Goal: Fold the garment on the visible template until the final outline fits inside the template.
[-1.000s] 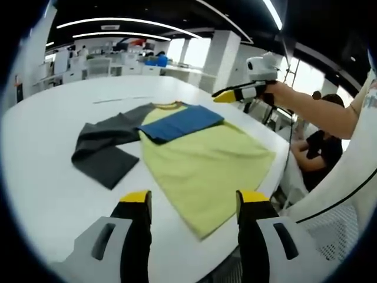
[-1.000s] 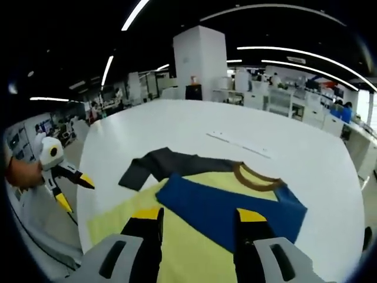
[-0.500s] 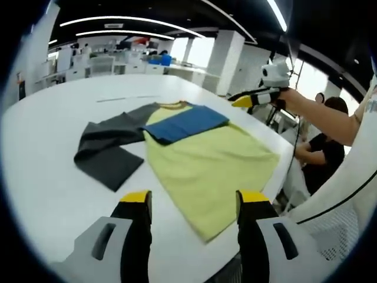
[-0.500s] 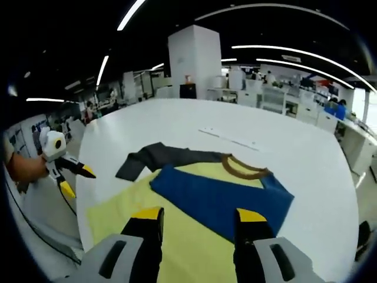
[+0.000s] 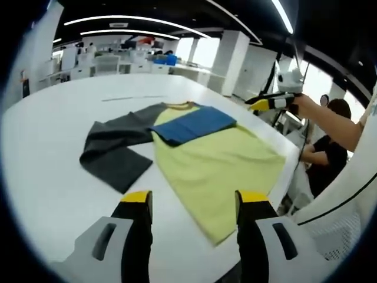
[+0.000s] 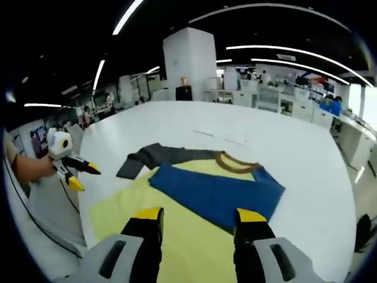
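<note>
The garment (image 5: pixel 206 156) lies flat on the white worktop (image 5: pixel 47 177), yellow body spread toward 5 o'clock in the left gripper view, blue sleeve (image 5: pixel 197 122) folded across the chest, grey sleeve (image 5: pixel 115 147) out at 9 o'clock. No readable writing or labels. Left claw (image 5: pixel 190 203) hovers above the hem, jaws apart, empty. Right claw (image 6: pixel 199 219) hangs over the yellow body, jaws apart, empty
</note>
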Demonstrator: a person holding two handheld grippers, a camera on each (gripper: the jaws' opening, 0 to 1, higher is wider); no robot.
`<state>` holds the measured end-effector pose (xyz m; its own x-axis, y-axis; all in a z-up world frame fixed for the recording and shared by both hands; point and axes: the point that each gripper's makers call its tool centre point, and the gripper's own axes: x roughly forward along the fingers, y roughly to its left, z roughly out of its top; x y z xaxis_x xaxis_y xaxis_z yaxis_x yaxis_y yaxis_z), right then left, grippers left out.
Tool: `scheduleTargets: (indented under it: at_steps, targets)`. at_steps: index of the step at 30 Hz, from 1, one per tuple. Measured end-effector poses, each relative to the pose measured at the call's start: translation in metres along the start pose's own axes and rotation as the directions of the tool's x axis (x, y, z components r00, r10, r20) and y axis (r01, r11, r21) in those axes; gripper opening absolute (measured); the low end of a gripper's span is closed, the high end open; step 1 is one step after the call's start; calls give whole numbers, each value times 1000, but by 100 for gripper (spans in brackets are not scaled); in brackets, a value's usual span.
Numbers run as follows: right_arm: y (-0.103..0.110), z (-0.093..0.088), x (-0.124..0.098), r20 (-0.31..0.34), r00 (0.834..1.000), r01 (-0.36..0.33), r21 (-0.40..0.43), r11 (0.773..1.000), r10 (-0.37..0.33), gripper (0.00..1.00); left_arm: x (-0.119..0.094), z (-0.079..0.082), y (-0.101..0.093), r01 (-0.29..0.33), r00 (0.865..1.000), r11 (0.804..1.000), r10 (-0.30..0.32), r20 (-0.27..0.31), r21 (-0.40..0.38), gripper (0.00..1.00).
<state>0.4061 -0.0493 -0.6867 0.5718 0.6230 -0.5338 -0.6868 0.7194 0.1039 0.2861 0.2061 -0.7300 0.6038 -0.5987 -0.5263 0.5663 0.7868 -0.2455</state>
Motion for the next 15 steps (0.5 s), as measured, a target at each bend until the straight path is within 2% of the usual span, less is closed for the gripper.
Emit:
scheduleTargets:
  at_steps: [10,15]
  targets:
    - [-1,-15,-14,-24,1000,2,8,1000,-2,45,1,-1,10,-31,999,999,31,-11,-15,53]
    - [-2,-17,-26,-10,1000,6,10,1000,-6,45,0,-1,18,-65,998,998,65,-9,-19,53]
